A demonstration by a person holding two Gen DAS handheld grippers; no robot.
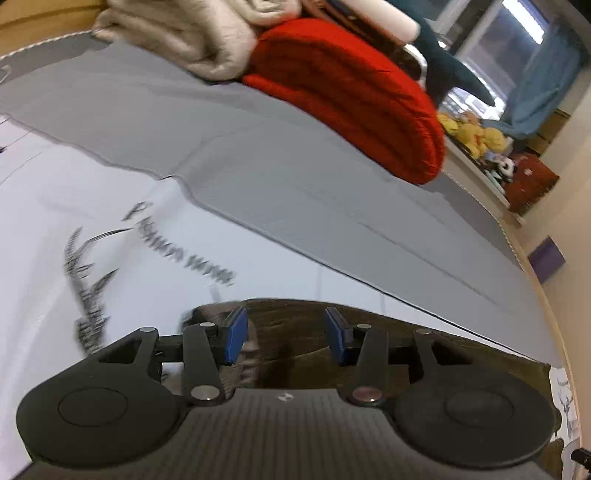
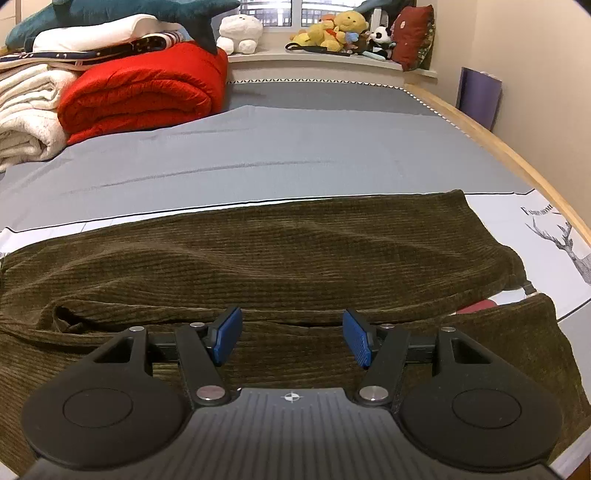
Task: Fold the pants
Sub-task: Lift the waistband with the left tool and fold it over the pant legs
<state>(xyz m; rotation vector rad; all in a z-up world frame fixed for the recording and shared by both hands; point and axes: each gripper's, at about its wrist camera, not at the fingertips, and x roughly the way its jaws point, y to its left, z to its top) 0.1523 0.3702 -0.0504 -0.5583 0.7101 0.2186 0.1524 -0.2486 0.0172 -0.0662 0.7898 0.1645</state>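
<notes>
Dark olive corduroy pants (image 2: 288, 251) lie spread across the bed, one layer folded over another with a crease running left to right in the right wrist view. Just above that crease hangs my right gripper (image 2: 291, 336), open, its blue pads (image 2: 356, 339) clear of the cloth. The left wrist view is tilted and blurred. There my left gripper (image 1: 284, 336) stands open over the edge of the pants (image 1: 306, 343), with nothing pinched between its blue pads (image 1: 234, 338).
The bed has a grey cover (image 2: 295, 147) and a white sheet with a deer print (image 2: 561, 240). A red rolled quilt (image 2: 144, 96) and cream blankets (image 2: 26, 110) lie at the back left. Plush toys (image 2: 340, 29) line the windowsill. A wooden bed rim (image 2: 517, 155) runs along the right.
</notes>
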